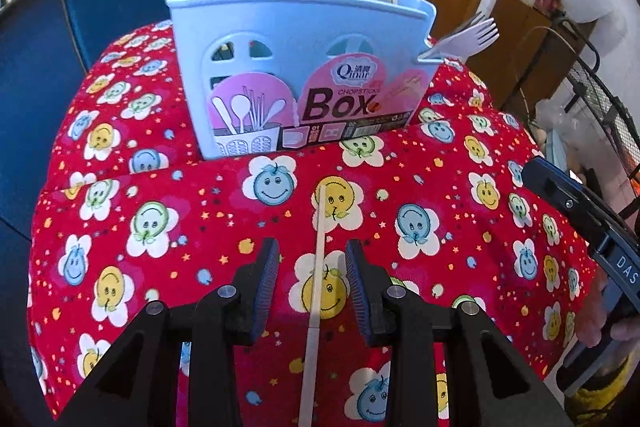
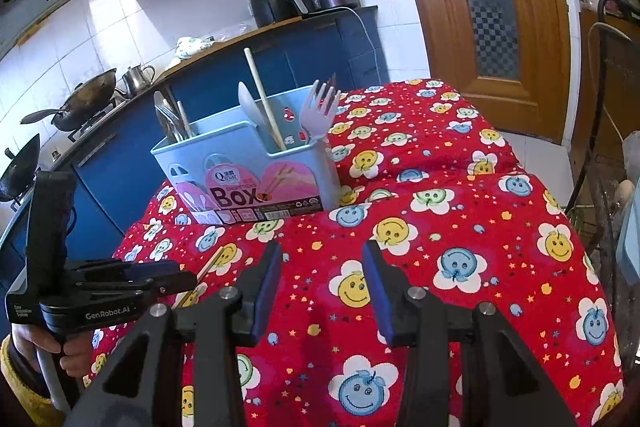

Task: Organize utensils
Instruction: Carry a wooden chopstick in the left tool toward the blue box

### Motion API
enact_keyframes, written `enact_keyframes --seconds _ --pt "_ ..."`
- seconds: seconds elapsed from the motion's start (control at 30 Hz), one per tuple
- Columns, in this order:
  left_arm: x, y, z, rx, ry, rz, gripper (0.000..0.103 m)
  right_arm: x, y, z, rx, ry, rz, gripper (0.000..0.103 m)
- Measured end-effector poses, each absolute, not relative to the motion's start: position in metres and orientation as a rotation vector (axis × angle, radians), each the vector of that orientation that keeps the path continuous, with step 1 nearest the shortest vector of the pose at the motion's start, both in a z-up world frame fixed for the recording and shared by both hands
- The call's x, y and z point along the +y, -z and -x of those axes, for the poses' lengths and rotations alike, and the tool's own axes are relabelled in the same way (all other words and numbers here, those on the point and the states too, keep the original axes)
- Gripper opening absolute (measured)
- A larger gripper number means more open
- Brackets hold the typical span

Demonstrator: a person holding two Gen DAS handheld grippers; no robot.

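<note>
Pale wooden chopstick lies (ungripped) between open left gripper; right gripper open, empty.

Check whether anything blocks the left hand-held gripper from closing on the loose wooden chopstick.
Nothing visible does. The pale wooden chopstick lies flat on the red smiley-print cloth between the open fingers of the left hand-held gripper.
</note>
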State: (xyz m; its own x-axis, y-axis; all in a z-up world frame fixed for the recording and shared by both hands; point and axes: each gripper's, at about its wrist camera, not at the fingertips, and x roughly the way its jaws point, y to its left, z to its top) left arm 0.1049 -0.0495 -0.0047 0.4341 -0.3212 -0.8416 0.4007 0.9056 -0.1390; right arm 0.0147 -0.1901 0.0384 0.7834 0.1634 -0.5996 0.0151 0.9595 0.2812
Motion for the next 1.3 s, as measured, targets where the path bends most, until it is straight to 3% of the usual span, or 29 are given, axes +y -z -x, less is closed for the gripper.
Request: enact_keyframes --seconds 0.5,0.77,1.3 --pt "-0.074 0.013 -0.124 1.105 0.492 -0.183 0.005 -0.193 -0.036 -0.015 0.673 -0.082 -0.297 0.045" --pt "-0.058 0.008 -0.121 1.067 0.486 -0.061 0.004 -0.194 -0.037 -0.013 0.667 -0.084 -0.308 0.045" --pt "-0.033 -0.054 -0.073 0.722 0.471 0.069 0.003 -0.194 -0.048 -0.005 0.614 -0.089 -0.320 0.045"
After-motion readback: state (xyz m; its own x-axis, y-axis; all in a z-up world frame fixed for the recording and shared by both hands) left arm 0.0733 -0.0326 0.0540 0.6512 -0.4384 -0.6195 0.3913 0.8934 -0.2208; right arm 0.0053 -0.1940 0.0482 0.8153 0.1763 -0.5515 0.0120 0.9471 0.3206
